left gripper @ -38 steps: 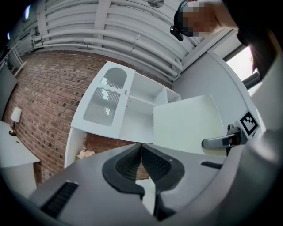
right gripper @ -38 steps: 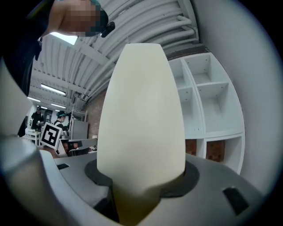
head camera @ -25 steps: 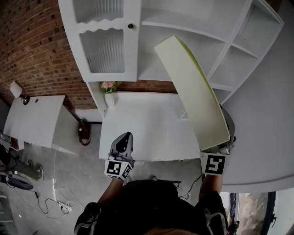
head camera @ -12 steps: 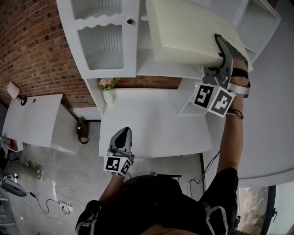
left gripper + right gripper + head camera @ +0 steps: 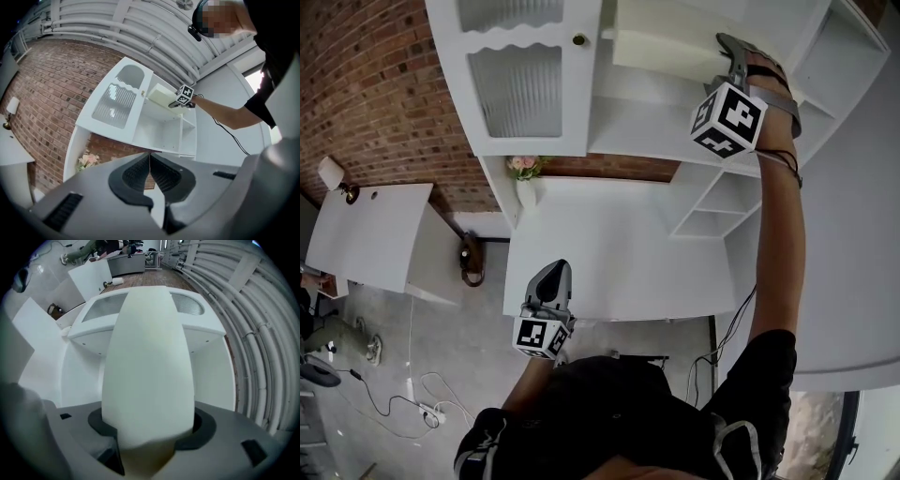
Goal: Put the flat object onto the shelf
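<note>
The flat object is a cream-coloured slab. It lies in the top open compartment of the white shelf unit, pointing inward. My right gripper is raised to that shelf on an outstretched arm and grips the slab's near end. In the right gripper view the slab fills the gap between both pads, and the jaws are opening. My left gripper hangs low before the desk edge, shut on nothing. In the left gripper view its jaws meet, and the slab shows far off.
A cabinet door with ribbed glass closes the unit's left half. A small vase of flowers stands on the white desk below. A second white table is at the left, with cables on the floor.
My right gripper has risen from beside the desk to the top shelf. The slab has swung from steeply tilted to lying in the compartment. The left gripper has hardly moved.
</note>
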{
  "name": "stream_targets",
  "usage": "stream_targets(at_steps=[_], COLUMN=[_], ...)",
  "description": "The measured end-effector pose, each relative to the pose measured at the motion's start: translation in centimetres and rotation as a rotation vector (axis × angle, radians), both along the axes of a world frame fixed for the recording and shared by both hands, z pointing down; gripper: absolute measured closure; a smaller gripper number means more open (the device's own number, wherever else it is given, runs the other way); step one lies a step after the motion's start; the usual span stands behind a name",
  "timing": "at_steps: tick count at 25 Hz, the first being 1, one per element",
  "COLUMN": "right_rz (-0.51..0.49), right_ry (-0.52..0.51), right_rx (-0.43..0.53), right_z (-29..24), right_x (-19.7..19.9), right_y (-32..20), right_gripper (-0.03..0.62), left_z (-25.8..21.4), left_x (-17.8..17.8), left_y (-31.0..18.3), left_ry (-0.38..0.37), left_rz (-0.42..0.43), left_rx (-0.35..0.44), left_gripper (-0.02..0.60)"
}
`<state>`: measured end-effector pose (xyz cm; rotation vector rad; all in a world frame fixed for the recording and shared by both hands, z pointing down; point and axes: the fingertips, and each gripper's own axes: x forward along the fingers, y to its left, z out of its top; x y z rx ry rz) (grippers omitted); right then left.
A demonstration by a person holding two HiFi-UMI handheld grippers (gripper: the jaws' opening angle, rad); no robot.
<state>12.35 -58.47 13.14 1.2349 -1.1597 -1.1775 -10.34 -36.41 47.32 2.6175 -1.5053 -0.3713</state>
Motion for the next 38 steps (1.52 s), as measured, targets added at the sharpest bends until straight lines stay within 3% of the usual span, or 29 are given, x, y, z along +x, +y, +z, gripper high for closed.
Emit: stream_targets(at_steps=[4, 15, 23, 29, 31, 34, 35, 36, 37, 38], right_rz=[0.029, 0.089, 0.05, -0.077, -0.161, -0.309, -0.351, -0.384, -0.406, -0.418], right_ry=[-0.009, -0.012, -0.026, -0.069, -0.15, -0.382, -0.481, -0.589, -0.704, -0.823], right_rx=[-0.11, -0.204, -0.23, -0.135, -0.06, 0.008, 0.009, -0.003, -0.03, -0.067], right_z=[1.1, 1.4, 1.1, -0.3, -0.2, 2.7, 4.7, 7.1, 9.9, 13.0], right_x=[0.1, 1.4, 1.7, 1.1, 1.0, 0.9, 0.8, 0.8, 0.7, 0.7], right_y=[-4.1, -12.6, -12.0, -4.6, -0.7, 5.6, 7.7, 9.7, 11.6, 13.2], right_gripper=[0.245, 0.189, 0.164, 0.166, 0.166, 0.176, 0.216, 0.327, 0.394, 0.4], left_z=[0.5, 1.1, 2.1, 2.0, 1.9, 1.7, 1.7, 1.6, 1.6, 1.4], left_x=[0.0, -0.4, -0.3, 1.2, 1.7, 2.3, 2.5, 2.7, 3.0, 3.3], left_y=[-0.5, -1.0, -1.0, -0.6, -0.5, -0.4, -0.2, -0.1, 0.0, 0.2], left_ry=[0.002, 0.0, 0.016, 0.02, 0.012, 0.006, 0.003, -0.001, -0.005, -0.009], left_rz=[-0.006, -0.032, -0.026, 0.02, 0.033, 0.043, 0.047, 0.051, 0.056, 0.061], left_rx=[-0.015, -0.033, -0.061, -0.059, -0.055, -0.053, -0.053, -0.051, -0.048, -0.044], left_gripper=[0.566, 0.566, 0.566, 0.566, 0.566, 0.566, 0.566, 0.566, 0.566, 0.566])
